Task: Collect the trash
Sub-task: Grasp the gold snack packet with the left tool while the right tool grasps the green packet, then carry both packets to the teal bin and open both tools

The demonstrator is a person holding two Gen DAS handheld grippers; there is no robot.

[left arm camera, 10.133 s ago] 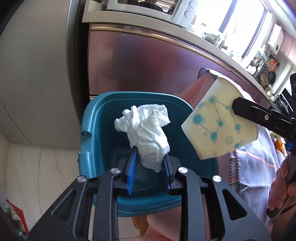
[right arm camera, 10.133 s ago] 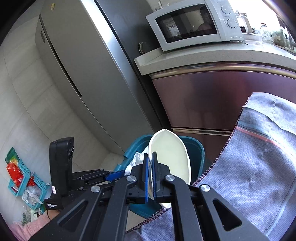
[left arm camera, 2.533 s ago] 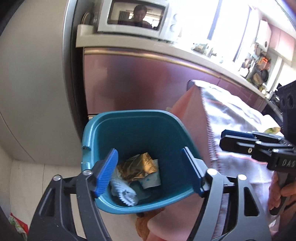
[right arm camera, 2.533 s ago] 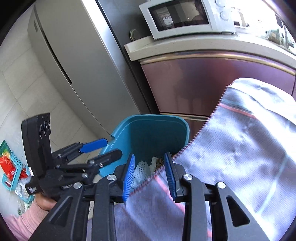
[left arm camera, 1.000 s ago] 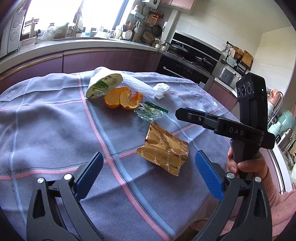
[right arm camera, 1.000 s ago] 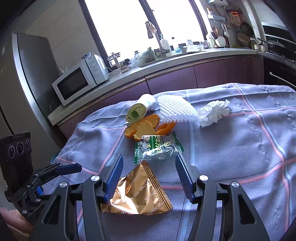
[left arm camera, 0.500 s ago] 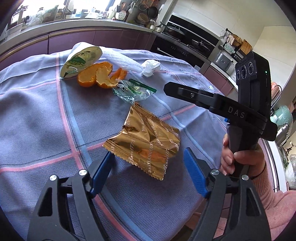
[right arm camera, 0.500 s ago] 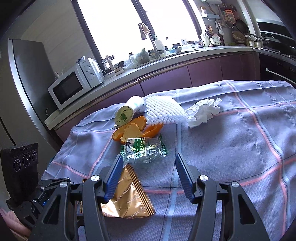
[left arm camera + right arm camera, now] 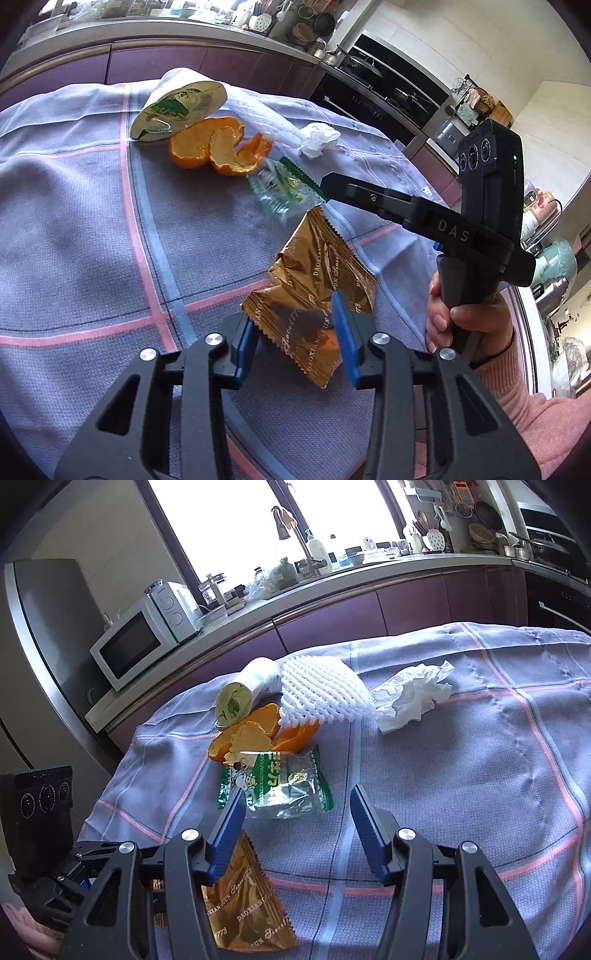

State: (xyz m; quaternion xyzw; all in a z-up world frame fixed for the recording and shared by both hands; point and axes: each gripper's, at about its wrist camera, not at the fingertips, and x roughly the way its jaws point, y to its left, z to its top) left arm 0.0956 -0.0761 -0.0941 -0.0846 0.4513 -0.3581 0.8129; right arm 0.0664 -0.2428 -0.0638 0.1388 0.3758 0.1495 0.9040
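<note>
A gold snack wrapper (image 9: 321, 258) lies buckled on the checked tablecloth (image 9: 74, 221). My left gripper (image 9: 293, 317) is closing, and both blue pads press the wrapper's near end. The same gold wrapper (image 9: 247, 915) shows at the lower left of the right wrist view. My right gripper (image 9: 297, 794) hovers open just above a clear green-printed wrapper (image 9: 284, 775), with nothing between its pads. Farther back lie orange peel (image 9: 251, 738), a white foam net (image 9: 317, 694), a crumpled tissue (image 9: 410, 694) and a tipped paper cup (image 9: 236, 698).
A person's hand (image 9: 461, 325) holds the right gripper's handle at the table's right edge. Behind the table runs a purple kitchen counter with a microwave (image 9: 136, 642), and a steel fridge (image 9: 48, 627) stands beside it. The cloth (image 9: 461, 775) to the right is bare.
My left gripper came down over the gold wrapper and its jaws narrowed from wide open until they pinch it, so the wrapper buckles. The right gripper moved closer over the green wrapper, still open.
</note>
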